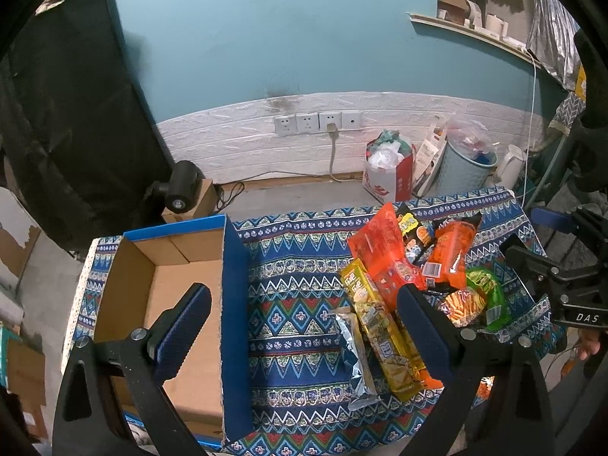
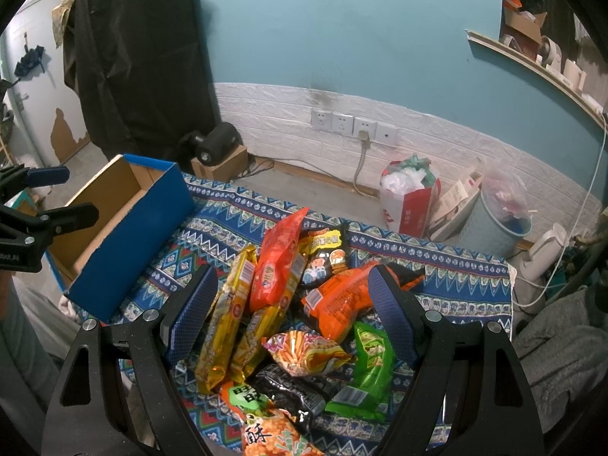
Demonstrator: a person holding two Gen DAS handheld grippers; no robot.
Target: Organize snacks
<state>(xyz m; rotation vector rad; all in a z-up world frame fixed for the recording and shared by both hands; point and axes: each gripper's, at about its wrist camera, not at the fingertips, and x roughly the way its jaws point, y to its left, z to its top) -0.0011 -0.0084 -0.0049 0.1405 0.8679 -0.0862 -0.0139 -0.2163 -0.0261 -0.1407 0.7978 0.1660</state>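
A: Left wrist view first. What's there?

B: The left claw [image 1: 304, 319] is spread wide with nothing between its blue-padded fingers [image 1: 186, 326]. It hangs over a bench draped in a blue zigzag-patterned cloth [image 1: 292, 266]. To its left sits an open cardboard box with blue outer walls [image 1: 178, 292], its inside bare. To the right lies a heap of snack packets: a long yellow wrapper [image 1: 374, 323], a silver foil packet [image 1: 355, 361] just beside it, a large orange-red bag [image 1: 383, 254] and a green packet [image 1: 488, 296].

A: And the other claw?

B: The right claw [image 1: 532, 262] shows at the right edge, above the heap; its fingers are apart.

A: Right wrist view?

B: The right claw [image 2: 292, 315] is released, wide open and holding nothing, above the same pile. Between its fingers lie the yellow wrapper [image 2: 228, 315], the orange-red bag [image 2: 281, 266], an orange pouch [image 2: 342, 304], the green packet [image 2: 370, 372] and a black packet [image 2: 300, 391]. The blue-walled box [image 2: 133, 247] stands well to the left on the cloth [image 2: 448, 277], apart from the snacks. The left claw [image 2: 64, 193] shows at the left edge, open.
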